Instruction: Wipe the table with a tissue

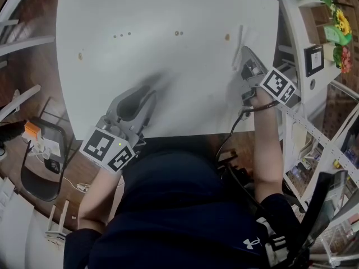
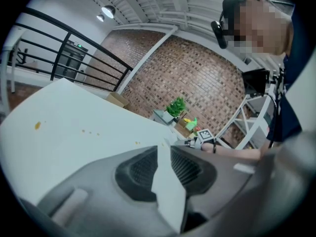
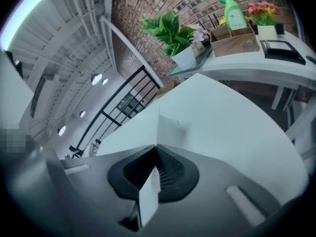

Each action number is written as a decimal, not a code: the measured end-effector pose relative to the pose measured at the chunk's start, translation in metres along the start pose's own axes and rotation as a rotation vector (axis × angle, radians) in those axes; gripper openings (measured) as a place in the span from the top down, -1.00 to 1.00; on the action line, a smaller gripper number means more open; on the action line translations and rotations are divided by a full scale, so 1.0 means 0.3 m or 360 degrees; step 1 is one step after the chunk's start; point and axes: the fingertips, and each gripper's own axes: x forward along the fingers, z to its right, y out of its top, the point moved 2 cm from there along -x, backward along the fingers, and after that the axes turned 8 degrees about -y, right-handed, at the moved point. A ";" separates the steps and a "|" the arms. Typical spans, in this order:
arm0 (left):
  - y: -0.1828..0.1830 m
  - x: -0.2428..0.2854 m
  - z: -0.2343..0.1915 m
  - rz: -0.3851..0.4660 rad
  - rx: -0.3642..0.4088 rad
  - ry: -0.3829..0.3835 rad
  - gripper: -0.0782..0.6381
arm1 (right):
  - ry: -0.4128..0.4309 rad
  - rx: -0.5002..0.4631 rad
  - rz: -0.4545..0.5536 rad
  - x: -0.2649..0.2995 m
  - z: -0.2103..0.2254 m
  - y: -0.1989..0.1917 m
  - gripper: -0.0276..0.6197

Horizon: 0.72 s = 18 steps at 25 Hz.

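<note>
Jaws of the left gripper [image 2: 165, 146] are pressed together on a tissue [image 2: 169, 191], a white fold that runs back between them. That gripper sits low over the near edge of the desk [image 1: 168, 10], left of the person's body, and throws a dark shadow on the top. Jaws of the right gripper [image 3: 155, 148] are likewise clamped on a second tissue [image 3: 168, 126], which stands up as a thin sheet beyond their tips, over the right side of the desk. Farther out, small brown spots [image 1: 178, 33] dot the white top in a loose row. Past the desk's right edge a shelf [image 3: 256, 58] carries a plant [image 3: 170, 31], a green bottle [image 3: 232, 14] and flowers [image 3: 261, 9].
</note>
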 end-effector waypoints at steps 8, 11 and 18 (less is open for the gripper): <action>-0.002 0.019 0.009 -0.0002 -0.0010 -0.0022 0.56 | 0.0119 0.0451 -0.0014 -0.056 0.096 0.007 0.88; -0.005 0.026 0.021 -0.0011 0.0000 -0.0030 0.56 | -0.0065 0.0150 -0.0123 -0.011 0.134 -0.023 0.88; -0.004 0.021 0.023 -0.0002 0.0005 -0.0010 0.56 | -0.0339 -0.0913 -0.0270 0.051 0.069 -0.023 0.55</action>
